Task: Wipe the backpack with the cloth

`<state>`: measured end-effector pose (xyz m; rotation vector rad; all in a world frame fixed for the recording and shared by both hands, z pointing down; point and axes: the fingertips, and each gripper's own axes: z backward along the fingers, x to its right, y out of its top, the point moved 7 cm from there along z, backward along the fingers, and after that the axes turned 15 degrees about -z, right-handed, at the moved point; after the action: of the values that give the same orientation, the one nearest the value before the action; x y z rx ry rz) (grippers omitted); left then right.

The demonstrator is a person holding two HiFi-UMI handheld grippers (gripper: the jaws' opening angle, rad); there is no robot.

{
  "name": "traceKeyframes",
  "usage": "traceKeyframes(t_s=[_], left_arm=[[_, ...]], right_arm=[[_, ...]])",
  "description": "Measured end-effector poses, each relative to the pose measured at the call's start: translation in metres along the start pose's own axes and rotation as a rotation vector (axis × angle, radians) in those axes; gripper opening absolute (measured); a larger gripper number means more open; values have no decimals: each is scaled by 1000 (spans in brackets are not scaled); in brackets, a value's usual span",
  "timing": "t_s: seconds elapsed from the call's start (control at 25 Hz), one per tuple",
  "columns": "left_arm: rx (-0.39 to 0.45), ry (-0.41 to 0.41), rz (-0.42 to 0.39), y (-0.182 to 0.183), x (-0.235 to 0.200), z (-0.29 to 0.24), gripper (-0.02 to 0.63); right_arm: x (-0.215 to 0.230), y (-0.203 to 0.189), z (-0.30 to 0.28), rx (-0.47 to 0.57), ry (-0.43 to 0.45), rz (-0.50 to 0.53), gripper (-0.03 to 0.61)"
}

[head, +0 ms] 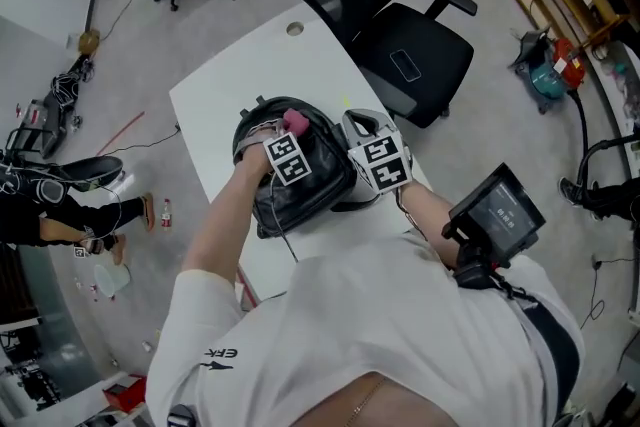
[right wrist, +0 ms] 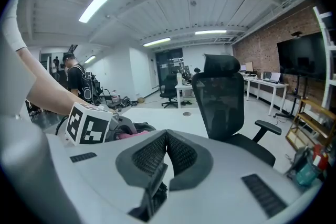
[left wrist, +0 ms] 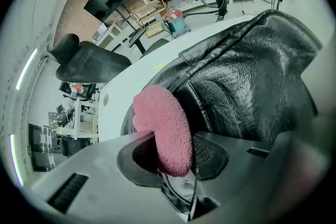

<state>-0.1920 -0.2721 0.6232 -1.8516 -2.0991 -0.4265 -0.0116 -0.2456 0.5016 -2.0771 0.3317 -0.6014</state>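
Note:
A black leather backpack lies on the white table. My left gripper is above its top, shut on a folded pink cloth. In the left gripper view the cloth bulges out between the jaws of that gripper and rests against the backpack. My right gripper is at the backpack's right side. In the right gripper view its pads meet at the tips, and a black strap hangs from between them. The left gripper's marker cube and the pink cloth show beyond.
A black office chair stands at the table's far right edge and fills the right gripper view's middle. A cable hole is at the table's far end. A small screen hangs by my right arm. A person sits on the floor at the left.

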Motion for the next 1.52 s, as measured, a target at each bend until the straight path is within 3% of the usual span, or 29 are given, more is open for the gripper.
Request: traceKeyframes(t_s=[0.2, 0.48, 0.72, 0.84, 1.08, 1.28, 1.4, 1.52], left_arm=[[-72, -51, -32, -29, 18, 0, 92], [-154, -126, 26, -83, 56, 11, 92], [-180, -128, 66, -104, 69, 21, 92], [-159, -97, 94, -100, 66, 23, 92], [23, -9, 160, -55, 37, 36, 92], [106, 19, 76, -6, 19, 40, 92], [96, 9, -15, 7, 8, 35, 92], [95, -11, -30, 9, 15, 32, 92]], right_arm=[[-4, -1, -5, 2, 12, 1, 5], [-19, -1, -7, -1, 41, 11, 5], [-31, -6, -7, -10, 57, 23, 5], [-31, -9, -7, -13, 51, 31, 5], [-25, -16, -1, -26, 22, 43, 5], [-15, -21, 8, -33, -5, 34, 5], [-11, -14, 7, -14, -17, 35, 5], [-9, -18, 11, -17, -23, 31, 5]])
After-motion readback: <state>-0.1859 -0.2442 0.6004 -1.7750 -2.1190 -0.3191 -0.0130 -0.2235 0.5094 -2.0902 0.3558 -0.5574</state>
